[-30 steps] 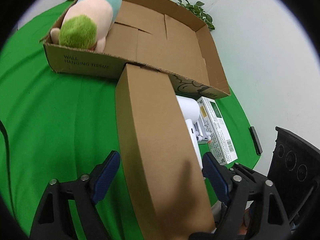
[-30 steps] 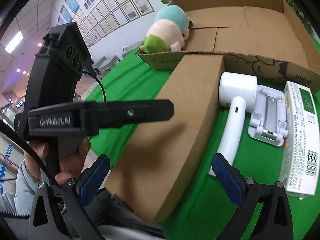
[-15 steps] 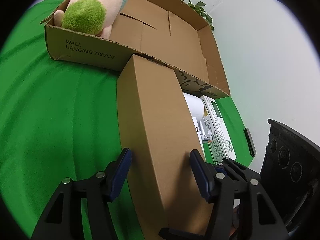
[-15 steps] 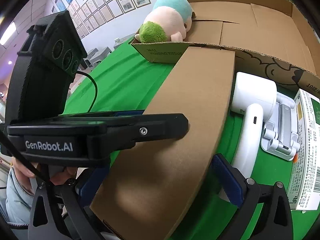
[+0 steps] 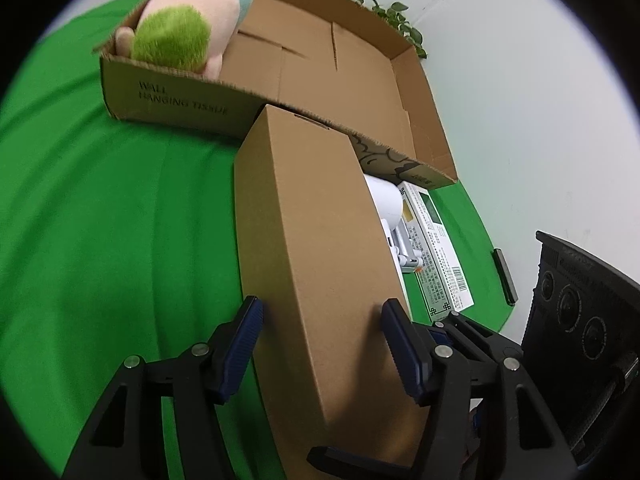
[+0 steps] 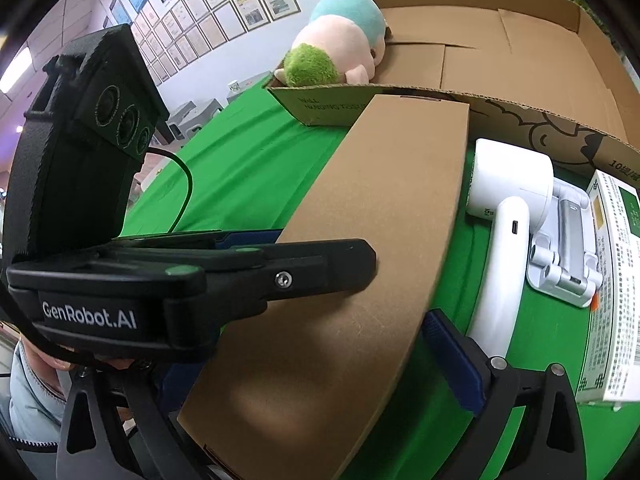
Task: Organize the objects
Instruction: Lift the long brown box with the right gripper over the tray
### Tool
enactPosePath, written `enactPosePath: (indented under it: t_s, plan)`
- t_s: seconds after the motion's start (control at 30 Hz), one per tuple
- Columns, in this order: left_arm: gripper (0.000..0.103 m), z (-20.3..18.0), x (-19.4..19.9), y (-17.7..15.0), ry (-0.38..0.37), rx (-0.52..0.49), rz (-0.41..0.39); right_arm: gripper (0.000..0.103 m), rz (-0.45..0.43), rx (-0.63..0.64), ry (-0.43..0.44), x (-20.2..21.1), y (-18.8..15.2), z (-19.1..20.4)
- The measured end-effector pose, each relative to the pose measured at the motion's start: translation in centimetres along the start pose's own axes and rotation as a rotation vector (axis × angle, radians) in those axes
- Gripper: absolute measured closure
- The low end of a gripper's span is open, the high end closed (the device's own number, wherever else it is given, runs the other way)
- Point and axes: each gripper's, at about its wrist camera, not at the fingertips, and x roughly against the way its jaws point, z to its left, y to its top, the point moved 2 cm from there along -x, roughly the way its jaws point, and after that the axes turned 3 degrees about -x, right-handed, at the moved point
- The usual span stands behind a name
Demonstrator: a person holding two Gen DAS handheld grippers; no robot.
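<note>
A long brown cardboard box (image 5: 320,240) lies on the green cloth (image 5: 100,220), its far end against the big open carton (image 5: 180,96). My left gripper (image 5: 320,310) holds the box's near end, with both blue pads on its sides. Its jaws are opening slightly. In the right wrist view the left gripper's finger (image 6: 320,268) lies along the box (image 6: 380,220). My right gripper (image 6: 304,356) straddles the same end with its jaws wide. Its right pad (image 6: 448,356) is beside the box edge, and its left pad is hidden. A plush toy (image 5: 188,20) lies in the carton's left corner.
Right of the box lie a white handheld device (image 6: 508,208), a white-grey holder (image 6: 568,256) and a green-and-white packet (image 6: 616,280). A small black bar (image 5: 504,276) sits near the cloth's right edge. Bare cloth spreads to the left. A person's sleeve (image 6: 28,392) shows low left.
My left jaws went from wide apart to closed against the brown box's sides. The right gripper came in closer, so the box now sits between its fingers.
</note>
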Motion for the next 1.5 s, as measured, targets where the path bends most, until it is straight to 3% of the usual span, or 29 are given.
enactPosePath:
  t_s: [0.27,0.47,0.8,1.03,1.23,1.5]
  plan:
    - [0.042,-3.0,3.8,1.9,0.040,-0.069,-0.101,0.007,-0.159,0.044,-0.018,4.9,1.0,1.6]
    - [0.042,-6.2,6.1,5.6,0.042,-0.169,-0.174,0.008,-0.297,0.061,-0.040,9.7,2.8,1.7]
    - [0.042,-11.6,8.7,14.4,0.034,-0.333,-0.289,0.008,-0.480,0.101,-0.090,13.5,11.9,1.3]
    - [0.042,-11.6,8.5,19.7,0.048,-0.352,-0.291,0.008,-0.486,0.115,-0.088,13.7,17.8,0.6]
    - [0.042,-10.0,7.1,24.4,0.068,-0.331,-0.265,0.009,-0.451,0.113,-0.069,11.1,25.2,-1.8]
    - [0.042,-7.3,4.6,27.3,0.072,-0.295,-0.220,0.009,-0.407,0.082,-0.050,7.0,31.1,-4.8]
